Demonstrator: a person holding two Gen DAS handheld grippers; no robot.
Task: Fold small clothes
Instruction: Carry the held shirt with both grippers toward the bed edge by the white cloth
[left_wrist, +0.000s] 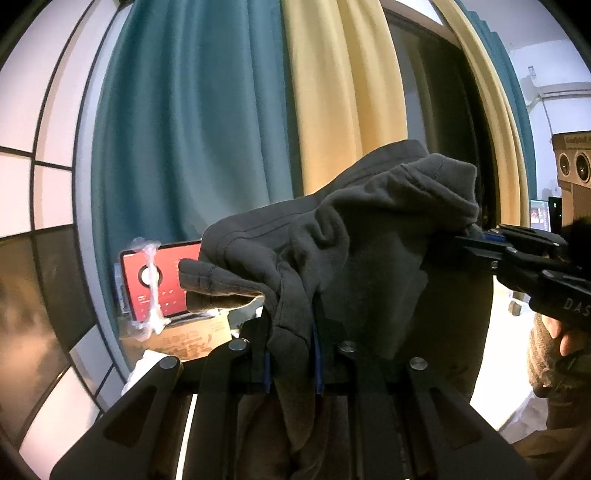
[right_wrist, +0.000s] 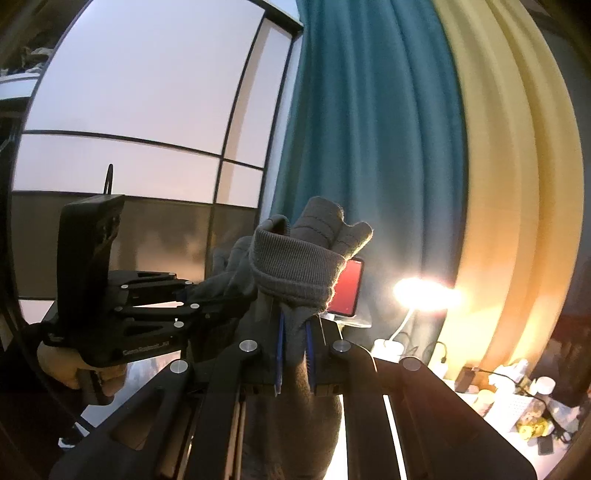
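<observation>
While both claws are raised in the air, the left gripper (left_wrist: 293, 354) has its two blue-edged fingers pressed together on a bunch of the dark grey knitted garment (left_wrist: 354, 236). The right gripper (right_wrist: 295, 354) does the same at the other end: its fingers are closed on the cloth just under a ribbed cuff (right_wrist: 295, 266) that stands up above them. In the left wrist view the right gripper comes in from the right side and bites the far edge of the garment. So the small piece of clothing hangs between the two tools, stretched a little but crumpled, well above any surface.

I judge that the folding is only at its start. The garment is lifted and held at two points, but no neat fold is visible. Spreading it flat, laying it down and making the folds are all left to do. What kind of garment it is, I cannot tell for sure.

Behind hang a teal curtain (left_wrist: 192, 129) and a cream yellow curtain (left_wrist: 332, 92). A red phone screen (left_wrist: 162, 280) stands on a brown cardboard box (left_wrist: 192, 339); the print on both is too small to read. The right tool shows the letters "DAS" in the left view. A bright small desk lamp (right_wrist: 424, 291) glows at the right.
</observation>
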